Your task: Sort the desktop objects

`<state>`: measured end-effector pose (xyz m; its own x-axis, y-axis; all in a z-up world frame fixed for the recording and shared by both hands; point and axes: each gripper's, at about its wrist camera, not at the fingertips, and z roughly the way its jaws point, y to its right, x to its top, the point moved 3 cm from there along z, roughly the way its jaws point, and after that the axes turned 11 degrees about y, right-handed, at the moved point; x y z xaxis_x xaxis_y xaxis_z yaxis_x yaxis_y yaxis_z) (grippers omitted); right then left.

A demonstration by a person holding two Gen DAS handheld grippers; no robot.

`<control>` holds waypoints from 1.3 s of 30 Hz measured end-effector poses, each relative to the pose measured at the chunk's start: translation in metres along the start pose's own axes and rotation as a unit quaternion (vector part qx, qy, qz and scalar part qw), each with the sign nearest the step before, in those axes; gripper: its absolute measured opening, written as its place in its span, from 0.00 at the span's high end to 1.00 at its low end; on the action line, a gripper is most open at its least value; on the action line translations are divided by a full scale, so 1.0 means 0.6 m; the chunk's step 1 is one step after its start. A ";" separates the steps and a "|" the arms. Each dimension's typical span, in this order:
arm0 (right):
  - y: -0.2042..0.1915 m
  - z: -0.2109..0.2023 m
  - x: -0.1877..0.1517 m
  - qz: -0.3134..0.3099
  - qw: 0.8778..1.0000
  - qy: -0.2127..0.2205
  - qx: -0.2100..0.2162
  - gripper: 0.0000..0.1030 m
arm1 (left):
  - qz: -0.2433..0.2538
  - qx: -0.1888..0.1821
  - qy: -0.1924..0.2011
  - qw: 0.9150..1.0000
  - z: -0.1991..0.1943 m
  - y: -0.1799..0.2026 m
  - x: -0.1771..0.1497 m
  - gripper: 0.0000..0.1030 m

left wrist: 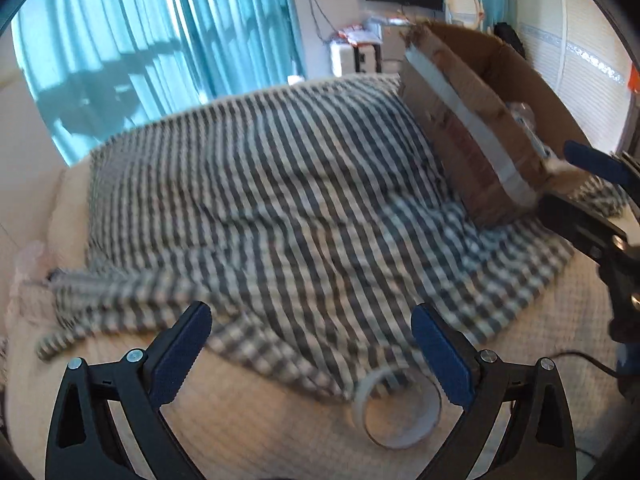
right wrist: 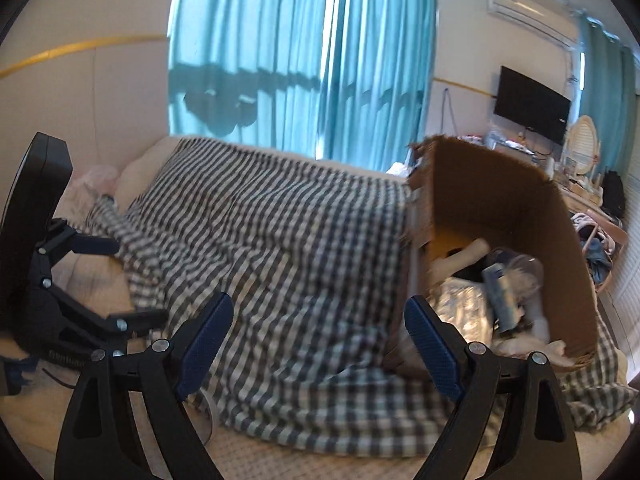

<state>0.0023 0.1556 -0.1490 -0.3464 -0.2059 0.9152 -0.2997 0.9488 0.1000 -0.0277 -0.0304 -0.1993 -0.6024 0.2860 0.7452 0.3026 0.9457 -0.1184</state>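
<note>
We see the tape roll at the left view's lower middle, near the left gripper, whose fingers stand apart and empty. It looks light and stiff; we'd pinch its rim. The right gripper, also spread and empty, sees into the box at right.

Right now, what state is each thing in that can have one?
left gripper: fingers open, nothing between them
right gripper: fingers open, empty
tape roll: lying on the bed, partly under the blanket edge
cardboard box: open, tilted, holding items
checked blanket: spread, rumpled
curtains: drawn
</note>
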 end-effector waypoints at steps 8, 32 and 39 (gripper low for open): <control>-0.037 0.045 -0.069 -0.005 0.998 -0.060 0.029 0.35 | -0.017 -0.040 -0.085 0.995 0.049 0.045 -0.111 0.20; -0.019 0.042 -0.065 0.005 0.999 -0.043 0.020 0.71 | -0.012 -0.101 -0.095 0.990 0.055 0.099 -0.112 0.95; 0.016 -0.011 0.012 -0.005 0.999 0.038 -0.021 0.71 | -0.029 -0.075 0.013 0.997 0.003 0.071 -0.003 0.95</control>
<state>0.0029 0.1650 -0.1387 -0.2754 -0.1977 0.9408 -0.2646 0.9564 0.1235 -0.0151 0.0094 -0.2069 -0.6029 0.2248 0.7655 0.3750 0.9267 0.0232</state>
